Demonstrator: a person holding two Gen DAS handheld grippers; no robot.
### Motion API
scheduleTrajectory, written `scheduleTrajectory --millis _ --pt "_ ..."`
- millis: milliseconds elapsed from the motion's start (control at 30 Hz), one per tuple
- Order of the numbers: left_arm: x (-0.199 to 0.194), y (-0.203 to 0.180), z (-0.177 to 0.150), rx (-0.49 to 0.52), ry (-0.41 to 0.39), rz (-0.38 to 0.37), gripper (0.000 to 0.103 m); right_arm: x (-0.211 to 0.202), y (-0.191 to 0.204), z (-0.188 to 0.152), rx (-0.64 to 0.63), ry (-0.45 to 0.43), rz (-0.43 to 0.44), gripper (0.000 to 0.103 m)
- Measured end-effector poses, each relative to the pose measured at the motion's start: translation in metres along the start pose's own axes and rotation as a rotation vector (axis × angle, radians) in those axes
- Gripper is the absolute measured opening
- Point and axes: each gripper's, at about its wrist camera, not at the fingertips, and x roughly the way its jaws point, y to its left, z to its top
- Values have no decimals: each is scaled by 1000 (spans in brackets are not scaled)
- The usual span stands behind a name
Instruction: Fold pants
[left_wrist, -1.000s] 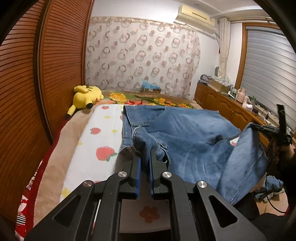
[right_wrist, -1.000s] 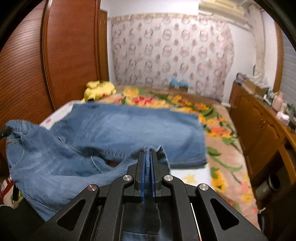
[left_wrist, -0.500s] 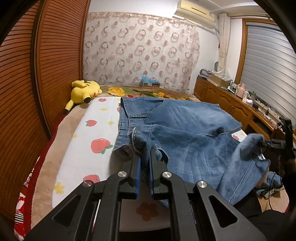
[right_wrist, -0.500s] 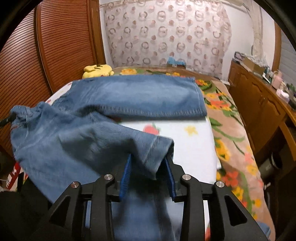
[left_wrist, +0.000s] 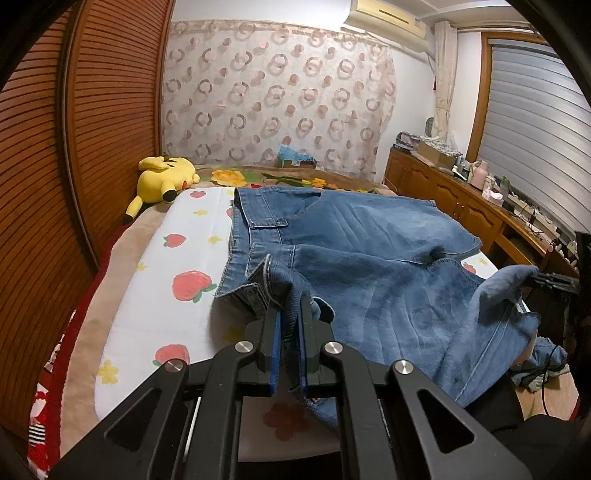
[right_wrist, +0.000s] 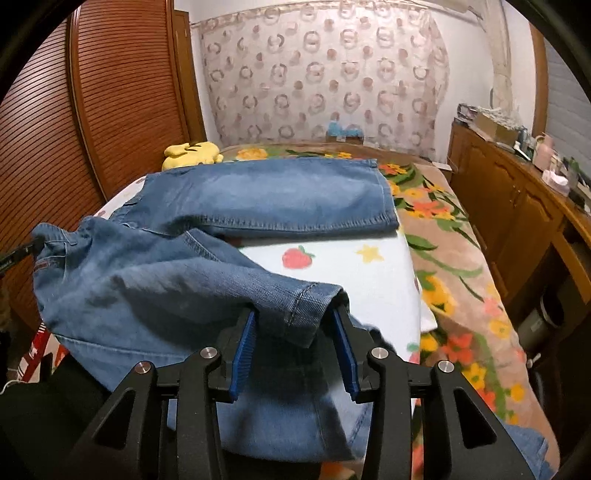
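left gripper (left_wrist: 289, 328): clamped on jeans (left_wrist: 369, 258) waistband | right gripper (right_wrist: 295, 343): opening, hem loose between pads

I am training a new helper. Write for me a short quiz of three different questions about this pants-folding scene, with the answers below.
1. True or false: the left claw is shut on the blue denim pants.
2. Which describes the right claw? A) clamped flat on the hem B) pads apart, hem lying between them C) away from the pants
3. Fill in: the yellow plush toy lies beside the brown slatted wooden ____.

Key: 1 true; 2 B, its jaws are opening; 3 door.
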Motion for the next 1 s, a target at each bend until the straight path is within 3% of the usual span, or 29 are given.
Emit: scheduleTrajectory --millis 133,267,367,600,1000 --pt "0 0 0 0 0 -1 8 2 4 3 -11 -12 -23 42" --pt "1 -1 -1 -1 1 -3 8 -10 4 2 26 -49 -58 52" --pt "1 -1 -1 1 4 -3 8 -18 0 -3 78 -82 -70 54" --pt "3 -4 -2 1 5 -3 8 -27 9 -27 29 -28 -55 55" --pt "4 -12 -6 5 10 -11 8 -5 33 -65 11 67 30 57"
